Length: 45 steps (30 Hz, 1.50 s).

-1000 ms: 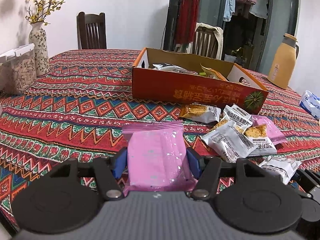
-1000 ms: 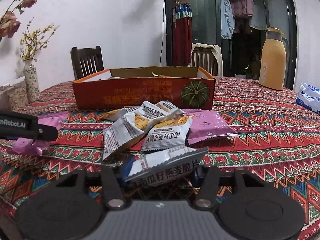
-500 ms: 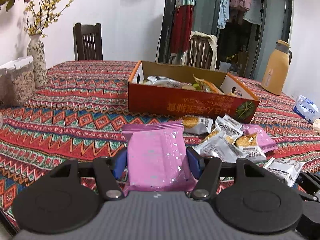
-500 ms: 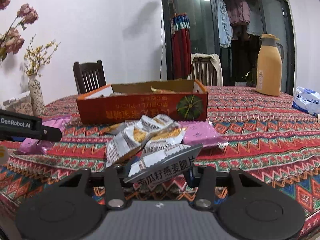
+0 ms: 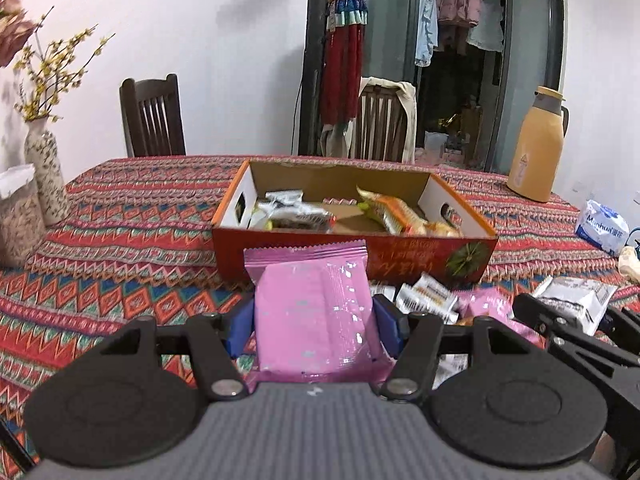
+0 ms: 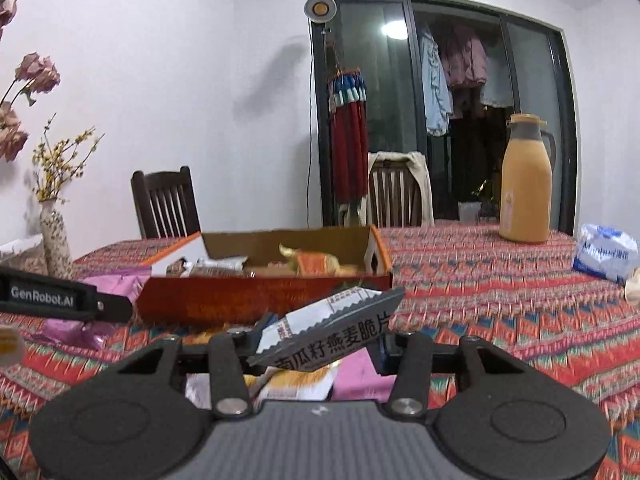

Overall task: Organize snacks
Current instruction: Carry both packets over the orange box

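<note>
My left gripper (image 5: 314, 320) is shut on a pink snack packet (image 5: 312, 304), held above the tablecloth in front of the orange cardboard box (image 5: 400, 258). That box holds several snack packets (image 5: 384, 210). My right gripper (image 6: 320, 340) is shut on a white and grey snack packet (image 6: 332, 332) with black print, tilted up to the right, lifted before the same box (image 6: 240, 300). Loose packets (image 5: 428, 298) lie on the cloth under both grippers. In the right wrist view the left gripper's arm (image 6: 60, 300) and its pink packet (image 6: 108, 284) show at the left.
A patterned tablecloth (image 5: 120, 240) covers the table. A vase (image 5: 46, 178) and a clear container (image 5: 18, 216) stand at the left, a tan thermos jug (image 5: 538, 146) and a tissue pack (image 5: 602, 228) at the right. Two wooden chairs (image 5: 154, 116) stand behind.
Both grippers have risen with their packets and come closer to the box, whose inside now shows. The right gripper's packet has left the pile on the cloth.
</note>
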Available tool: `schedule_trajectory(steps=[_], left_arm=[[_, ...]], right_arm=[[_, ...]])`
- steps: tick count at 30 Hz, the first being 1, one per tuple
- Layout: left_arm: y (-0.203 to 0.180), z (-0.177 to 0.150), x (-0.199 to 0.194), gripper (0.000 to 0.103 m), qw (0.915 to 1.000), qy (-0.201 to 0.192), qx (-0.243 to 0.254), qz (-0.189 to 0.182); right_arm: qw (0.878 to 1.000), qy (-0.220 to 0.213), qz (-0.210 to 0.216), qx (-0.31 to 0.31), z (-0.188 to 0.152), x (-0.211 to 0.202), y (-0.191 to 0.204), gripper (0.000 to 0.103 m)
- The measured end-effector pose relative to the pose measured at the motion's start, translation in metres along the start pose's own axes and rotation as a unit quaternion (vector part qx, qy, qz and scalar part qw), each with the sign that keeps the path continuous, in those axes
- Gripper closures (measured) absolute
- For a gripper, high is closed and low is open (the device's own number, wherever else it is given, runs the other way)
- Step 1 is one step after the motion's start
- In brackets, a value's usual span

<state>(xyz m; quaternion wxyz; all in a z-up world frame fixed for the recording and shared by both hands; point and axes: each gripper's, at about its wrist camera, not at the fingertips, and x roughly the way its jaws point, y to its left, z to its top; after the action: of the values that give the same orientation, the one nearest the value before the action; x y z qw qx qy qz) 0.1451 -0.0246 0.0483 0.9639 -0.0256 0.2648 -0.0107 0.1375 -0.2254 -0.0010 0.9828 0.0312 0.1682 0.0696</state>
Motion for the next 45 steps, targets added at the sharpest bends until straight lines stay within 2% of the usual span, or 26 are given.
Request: schedule_trajectory(steps=[10,27,36,41,45], left_arm=[[-0.006,0.039,0.022,0.04,0.9998,-0.021,-0.002,0.002],[0.004,0.098,0.098,0.04,0.9994,-0.025,-0.02,0.016],[0.018,0.103,0.149,0.04,0.9985,-0.021,-0.039,0.032],[0.027,0.095,0.169,0.04,0.9984,-0.012,-0.041,0.038],[0.026,0.089,0.17,0.04,0.9987,-0.013,-0.037,0.032]], right_arm=[[1.0,-0.018,0.002,-0.014,0.036,0.041,-0.001,0.057],[0.999,-0.014,0.003,-0.034,0.084,0.139,0.013,0.057],[0.999,0.015,0.004,-0.037,0.086,0.199,0.012,0.057],[0.999,0.038,0.017,-0.026,0.072,0.217,0.004,0.057],[0.998,0.047,0.02,-0.025,0.067,0.216,0.005,0.057]])
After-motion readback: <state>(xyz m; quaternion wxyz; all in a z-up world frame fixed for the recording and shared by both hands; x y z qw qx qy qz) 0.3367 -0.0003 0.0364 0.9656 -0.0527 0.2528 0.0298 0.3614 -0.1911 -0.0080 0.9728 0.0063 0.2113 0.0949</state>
